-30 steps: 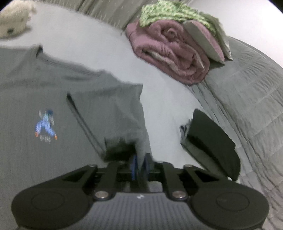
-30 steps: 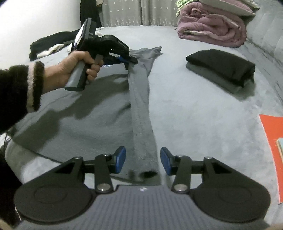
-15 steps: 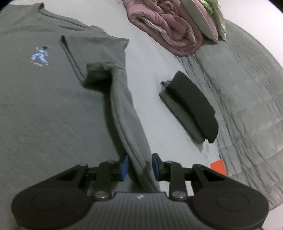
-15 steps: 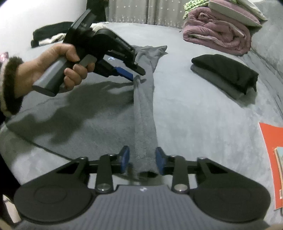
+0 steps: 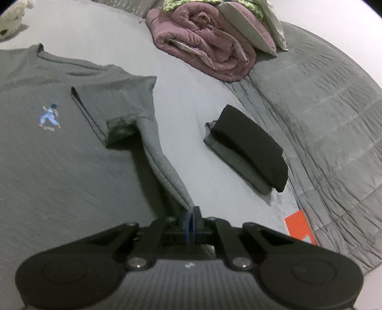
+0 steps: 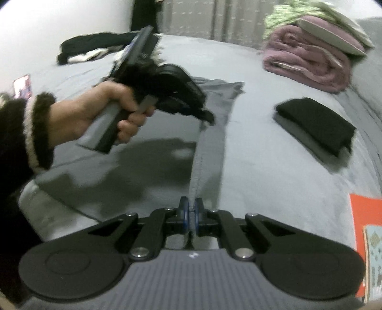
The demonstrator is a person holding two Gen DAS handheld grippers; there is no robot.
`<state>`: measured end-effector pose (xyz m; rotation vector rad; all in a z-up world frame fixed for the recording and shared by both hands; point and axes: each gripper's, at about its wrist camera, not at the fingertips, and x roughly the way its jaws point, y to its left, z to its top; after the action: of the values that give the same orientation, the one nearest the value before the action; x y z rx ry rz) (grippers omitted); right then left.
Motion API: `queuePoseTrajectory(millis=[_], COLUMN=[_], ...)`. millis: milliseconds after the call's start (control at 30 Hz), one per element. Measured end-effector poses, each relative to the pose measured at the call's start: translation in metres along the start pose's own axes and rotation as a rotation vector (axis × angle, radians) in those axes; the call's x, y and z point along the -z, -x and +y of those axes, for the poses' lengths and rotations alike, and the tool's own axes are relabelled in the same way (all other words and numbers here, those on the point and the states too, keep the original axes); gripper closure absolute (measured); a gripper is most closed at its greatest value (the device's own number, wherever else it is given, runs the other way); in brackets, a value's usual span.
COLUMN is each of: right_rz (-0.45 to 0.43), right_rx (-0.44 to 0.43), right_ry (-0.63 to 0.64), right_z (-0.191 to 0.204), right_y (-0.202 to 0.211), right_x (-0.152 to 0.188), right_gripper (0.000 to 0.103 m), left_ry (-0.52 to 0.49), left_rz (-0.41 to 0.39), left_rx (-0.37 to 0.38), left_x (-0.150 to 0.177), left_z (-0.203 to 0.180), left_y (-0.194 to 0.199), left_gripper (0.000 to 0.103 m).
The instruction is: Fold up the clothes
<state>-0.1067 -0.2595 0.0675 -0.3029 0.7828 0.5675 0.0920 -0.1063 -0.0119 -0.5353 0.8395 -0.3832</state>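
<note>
On the bed [image 5: 191, 100], both claws (left [image 5: 190, 214], right [image 6: 191, 209]) pinch the grey T-shirt's [image 5: 59, 155] folded edge.

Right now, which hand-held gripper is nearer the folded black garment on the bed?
Left, though not by much. The left hand-held gripper pinches the shirt's side edge roughly level with the folded black garment; the right hand-held gripper holds the hem end, farther off.

Orange sheet [image 6: 366, 214] cut by right edge; left claw [image 6: 210, 119] motion-blurred; plush toy [image 5: 10, 18] cropped.
</note>
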Motion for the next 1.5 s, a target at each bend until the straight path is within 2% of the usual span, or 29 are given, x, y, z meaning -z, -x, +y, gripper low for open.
queuePoseTrajectory(millis=[233, 533, 567, 633, 700, 767, 833, 967, 1067, 1200, 1300, 1333, 1367, 1467, 1500], right_rz=[0.051, 0.110, 0.121, 0.158, 0.174, 0.140, 0.113, 0.092, 0.093, 0.130, 0.137, 0.135, 0.136, 0.133, 0.129], right_rx=[-0.081, -0.172, -0.189, -0.239, -0.301, -0.330, -0.305, -0.234, -0.222, -0.255, -0.275, -0.277, -0.283, -0.319, -0.336], right_ry=[0.053, 0.005, -0.009, -0.045, -0.090, -0.142, -0.201, -0.358, -0.454, -0.554, -0.579, -0.575, -0.574, -0.631, -0.654], right_z=[0.022, 0.033, 0.032, 0.027, 0.017, 0.001, -0.020, -0.062, -0.086, -0.102, -0.104, -0.104, -0.103, -0.103, -0.106], right_y=[-0.023, -0.057, -0.062, -0.067, -0.064, -0.051, -0.043, -0.040, -0.047, -0.071, -0.080, -0.079, -0.076, -0.072, -0.070], right_x=[-0.012, -0.008, -0.005, 0.000, 0.005, 0.009, 0.012, 0.020, 0.027, 0.035, 0.041, 0.041, 0.040, 0.048, 0.051], right_gripper=[0.098, 0.097, 0.091, 0.084, 0.080, 0.056, 0.056, 0.056, 0.056, 0.056, 0.061, 0.066, 0.075, 0.077, 0.077], left_ry=[-0.046, -0.055, -0.052, -0.042, -0.045, -0.063, -0.073, -0.085, -0.122, -0.183, -0.207, -0.201, -0.195, -0.141, -0.112], left_rz=[-0.016, -0.003, 0.002, 0.006, 0.009, 0.002, 0.000, 0.006, 0.017, 0.050, 0.111, 0.131, 0.152, 0.192, 0.199], left_rx=[-0.023, -0.104, -0.113, -0.102, -0.091, -0.090, -0.092, -0.050, -0.018, 0.013, 0.030, 0.031, 0.031, 0.019, 0.036], left_x=[-0.001, 0.014, 0.016, 0.017, 0.018, 0.018, 0.017, 0.025, 0.040, 0.065, 0.085, 0.090, 0.096, 0.111, 0.114], left_z=[0.017, 0.044, 0.046, 0.049, 0.049, 0.048, 0.046, 0.039, 0.029, 0.018, 0.012, 0.012, 0.012, 0.015, 0.017], left_y=[0.008, 0.005, 0.005, 0.010, 0.017, 0.024, 0.030, 0.044, 0.057, 0.071, 0.077, 0.078, 0.080, 0.089, 0.092], left_gripper=[0.100, 0.099, 0.096, 0.094, 0.083, 0.066, 0.065, 0.065, 0.065, 0.067, 0.068, 0.068, 0.068, 0.068, 0.068])
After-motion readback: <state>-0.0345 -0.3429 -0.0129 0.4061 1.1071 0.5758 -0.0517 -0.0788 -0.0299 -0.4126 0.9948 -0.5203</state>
